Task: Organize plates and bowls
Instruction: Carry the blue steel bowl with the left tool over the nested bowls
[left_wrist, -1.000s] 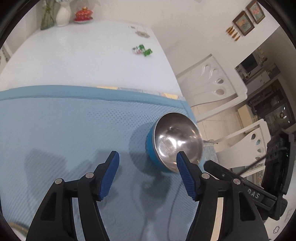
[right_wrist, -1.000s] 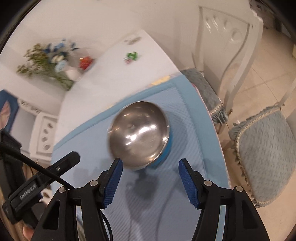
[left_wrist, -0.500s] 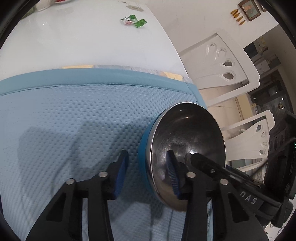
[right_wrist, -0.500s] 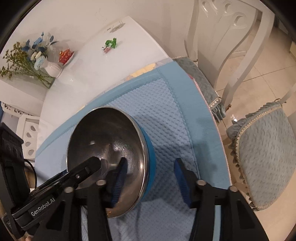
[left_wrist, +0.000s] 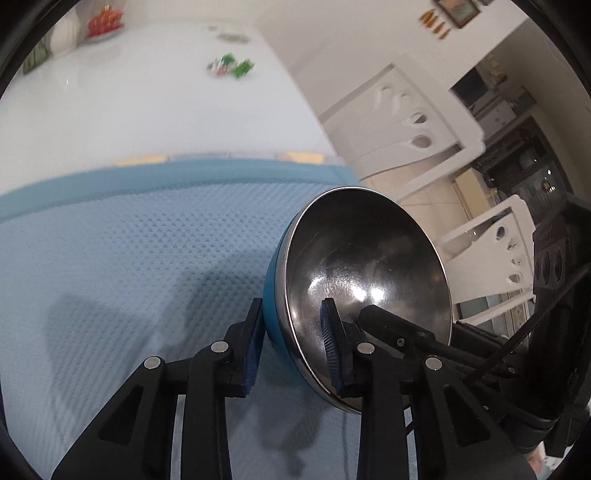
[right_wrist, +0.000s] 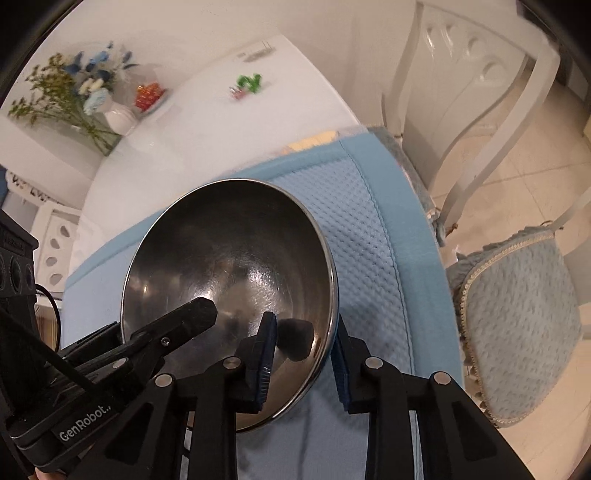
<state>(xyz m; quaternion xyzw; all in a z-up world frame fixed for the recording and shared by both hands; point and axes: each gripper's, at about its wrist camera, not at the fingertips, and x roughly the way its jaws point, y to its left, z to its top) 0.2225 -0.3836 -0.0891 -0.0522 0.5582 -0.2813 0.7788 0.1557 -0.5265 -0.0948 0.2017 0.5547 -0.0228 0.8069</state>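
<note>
A steel bowl (left_wrist: 369, 258) with a blue outer shell sits near the right edge of a light-blue mat (left_wrist: 129, 258). My left gripper (left_wrist: 291, 336) straddles the bowl's near-left wall and its jaws are closing: one blue pad lies against the blue shell, the other against the steel inside. In the right wrist view my right gripper (right_wrist: 303, 354) straddles the near-right rim of the bowl (right_wrist: 229, 240) in the same way, jaws closing with the wall between the pads. Each view also shows the other gripper's black finger reaching into the bowl.
The mat (right_wrist: 369, 240) covers the near end of a white table (left_wrist: 129, 92). Green-wrapped sweets (right_wrist: 249, 83), a red dish (right_wrist: 147, 94) and a vase of flowers (right_wrist: 74, 96) stand farther back. White chairs (right_wrist: 480, 110) with blue cushions (right_wrist: 517, 314) line the table's right side.
Both grippers came down onto the bowl from wide open and narrowed around its rim, one finger inside and one outside. The bowl now fills much more of both views.
</note>
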